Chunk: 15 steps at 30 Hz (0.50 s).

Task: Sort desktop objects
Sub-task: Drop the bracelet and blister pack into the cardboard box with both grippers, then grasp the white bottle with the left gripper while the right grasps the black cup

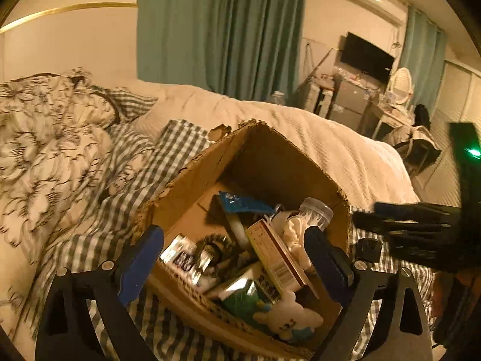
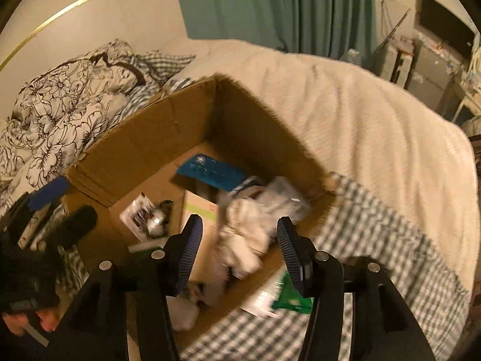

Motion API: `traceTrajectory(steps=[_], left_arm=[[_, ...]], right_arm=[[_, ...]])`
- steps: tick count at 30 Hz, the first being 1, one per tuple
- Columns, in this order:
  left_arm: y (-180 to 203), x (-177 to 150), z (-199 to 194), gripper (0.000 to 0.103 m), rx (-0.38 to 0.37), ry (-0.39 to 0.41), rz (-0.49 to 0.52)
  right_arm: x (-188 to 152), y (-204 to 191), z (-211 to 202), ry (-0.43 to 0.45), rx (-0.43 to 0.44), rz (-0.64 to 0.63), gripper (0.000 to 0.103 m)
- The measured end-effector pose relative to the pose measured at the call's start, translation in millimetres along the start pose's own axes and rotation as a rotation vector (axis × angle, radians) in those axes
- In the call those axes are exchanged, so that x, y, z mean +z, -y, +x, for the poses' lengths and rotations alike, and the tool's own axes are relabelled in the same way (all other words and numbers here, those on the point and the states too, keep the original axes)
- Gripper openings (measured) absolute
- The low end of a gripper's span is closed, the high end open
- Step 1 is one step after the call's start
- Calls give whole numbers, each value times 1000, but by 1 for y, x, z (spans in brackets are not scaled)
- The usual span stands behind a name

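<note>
So we're both parked over the cardboard box (image 1: 192, 186) that sits on the checked sheet (image 1: 126, 180) of the bed, and it looks to us like a drop-off step in the sorting: stuff goes into the box, and neither claw is carrying anything right now.

The left claw (image 1: 234, 252) is spread wide over the near end of the box, nothing between the pads. Under it there's a pile: a white plush toy (image 1: 288, 319), a long carton (image 1: 279, 258), a clear jar (image 1: 315, 210), a blue packet (image 1: 240, 204).

The right claw (image 2: 237, 249) is about half open and empty too. A crumpled white cloth (image 2: 243, 234) shows between its fingers, but it lies down in the box, no pad touching it as far as we can tell. That view is blurry, so don't hold us to it.

One thing bugs us: a green-and-white packet (image 2: 279, 297) seems to hang over the near rim of the box, half on the sheet. Hard to be sure.

Our guess for the next move: lift both claws clear without snagging the box walls, then go for whatever's left outside, maybe that packet first. We can't see any tabletop from here.
</note>
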<state>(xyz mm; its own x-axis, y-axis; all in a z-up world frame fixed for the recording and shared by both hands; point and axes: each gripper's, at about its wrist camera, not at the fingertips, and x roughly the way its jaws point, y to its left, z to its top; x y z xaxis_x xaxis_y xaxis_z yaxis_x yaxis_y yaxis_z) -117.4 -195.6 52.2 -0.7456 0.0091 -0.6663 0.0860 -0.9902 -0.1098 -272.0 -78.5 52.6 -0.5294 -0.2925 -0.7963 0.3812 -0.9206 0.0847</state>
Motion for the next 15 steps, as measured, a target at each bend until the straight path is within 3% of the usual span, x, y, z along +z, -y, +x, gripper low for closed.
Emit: traceTrajectory(steps=[3, 5, 10, 15], left_arm=[[12, 1, -26, 97, 73, 23, 19], [23, 1, -45, 103, 100, 53, 22], [60, -7, -84, 103, 85, 104, 15], [111, -25, -92, 103, 72, 116, 2]], right_arm=[[-7, 14, -46, 99, -71, -26, 53], [-16, 21, -83, 166, -114, -46, 64], [-52, 40, -176, 333, -166, -83, 80], [-90, 72, -226, 453, -138, -26, 92]])
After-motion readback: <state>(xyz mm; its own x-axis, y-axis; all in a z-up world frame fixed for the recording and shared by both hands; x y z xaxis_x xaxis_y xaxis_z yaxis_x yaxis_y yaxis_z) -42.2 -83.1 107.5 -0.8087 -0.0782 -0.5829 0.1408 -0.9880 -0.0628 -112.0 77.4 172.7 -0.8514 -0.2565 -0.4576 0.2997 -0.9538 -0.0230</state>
